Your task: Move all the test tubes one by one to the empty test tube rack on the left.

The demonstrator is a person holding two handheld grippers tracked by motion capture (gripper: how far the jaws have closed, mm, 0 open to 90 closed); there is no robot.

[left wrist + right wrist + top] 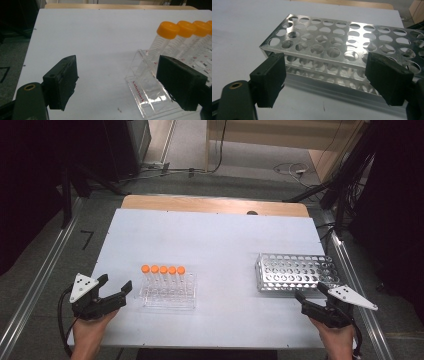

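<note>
A clear plastic rack [168, 293] [150, 92] stands left of the table's middle and holds several clear tubes with orange caps [163, 269] [168, 27] in a row. An empty perforated metal rack [296, 271] [337, 47] sits at the right. My left gripper [116, 285] [120, 85] is just left of the plastic rack, jaws wide apart, nothing between them. My right gripper [312, 293] [332, 80] is close in front of the metal rack's near side, open, its jaws bracketing the rack's long edge in its own view without touching it.
The white tabletop [210, 240] has a wooden strip [215, 205] along its far edge. Metal rails [35, 285] run along both sides on the floor. Cables [295, 170] and dark stands lie beyond the table.
</note>
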